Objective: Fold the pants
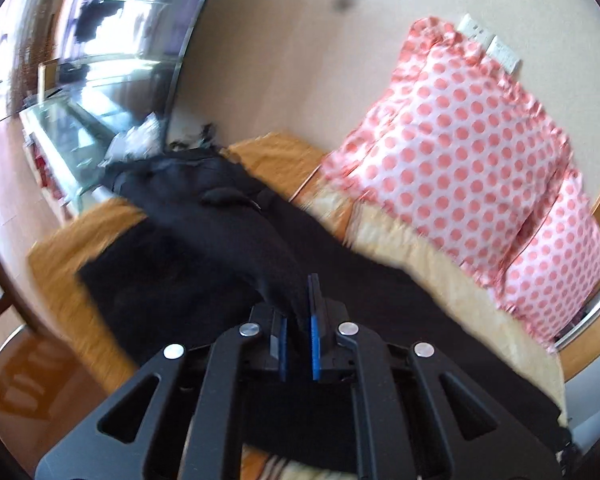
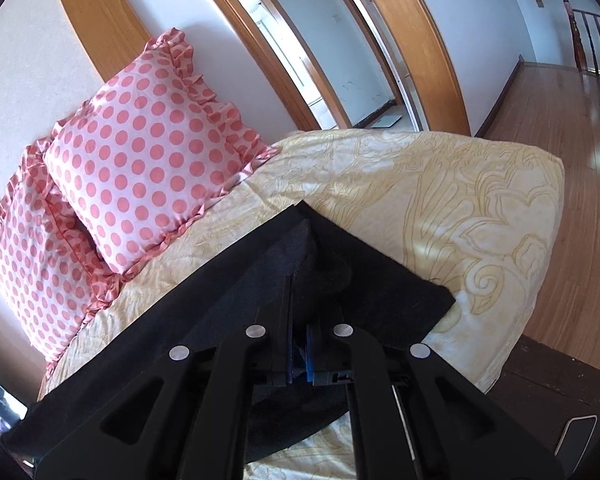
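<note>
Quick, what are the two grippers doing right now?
Left gripper: closed, holding the black pants.
Right gripper: closed, holding the black pants too.

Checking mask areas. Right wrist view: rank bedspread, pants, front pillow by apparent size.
1. Bedspread, largest.
2. Pants and front pillow: unsure; the pants lie nearer the camera and the fingers hide part of them.

A home bedroom, clearly. There's a bed (image 2: pixel 480 216) under a cream patterned cover, and two pink polka-dot pillows (image 2: pixel 148 168) propped against the wall on the left. Far side, wooden door frames (image 2: pixel 416 40) open onto another room. Off to the right runs wood flooring (image 2: pixel 548 120), with a stair railing (image 2: pixel 592 44) at the far end.
</note>
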